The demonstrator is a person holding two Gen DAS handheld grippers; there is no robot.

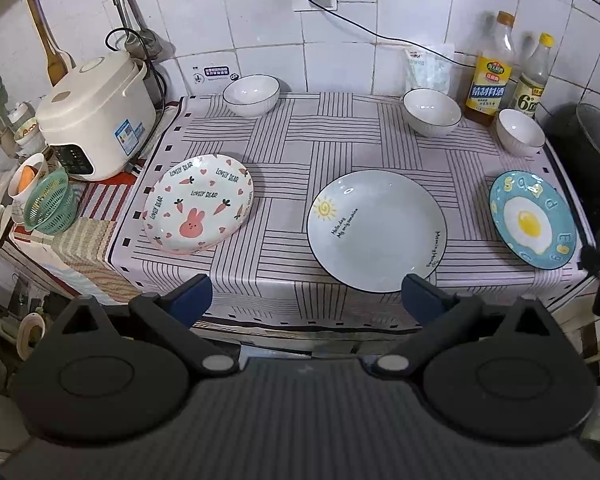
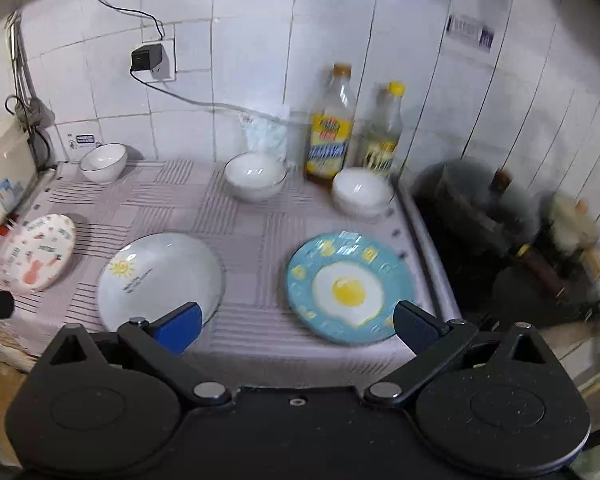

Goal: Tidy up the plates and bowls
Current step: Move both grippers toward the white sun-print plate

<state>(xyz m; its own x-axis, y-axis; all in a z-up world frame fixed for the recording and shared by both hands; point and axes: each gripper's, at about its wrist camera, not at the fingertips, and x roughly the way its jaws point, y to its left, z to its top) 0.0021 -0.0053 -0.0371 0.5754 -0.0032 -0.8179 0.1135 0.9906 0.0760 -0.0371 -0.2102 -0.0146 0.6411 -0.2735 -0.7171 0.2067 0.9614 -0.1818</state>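
Three plates lie in a row on the striped cloth: a pink rabbit plate (image 1: 199, 203) (image 2: 36, 254) at left, a pale plate with a sun drawing (image 1: 377, 230) (image 2: 161, 280) in the middle, a blue fried-egg plate (image 1: 532, 219) (image 2: 350, 287) at right. Three white bowls stand behind them: left (image 1: 251, 94) (image 2: 103, 162), middle (image 1: 432, 111) (image 2: 255, 175), right (image 1: 520, 131) (image 2: 362, 191). My left gripper (image 1: 306, 300) hovers open before the table's front edge, near the sun plate. My right gripper (image 2: 298, 326) is open, above the near edge between sun plate and egg plate.
A rice cooker (image 1: 96, 118) and a green basket (image 1: 48, 204) sit at the left. Two bottles (image 1: 490, 72) (image 2: 332, 132) and a plastic bag (image 1: 427, 68) stand against the tiled wall. A dark pot (image 1: 592, 148) (image 2: 480, 216) on the stove borders the right side.
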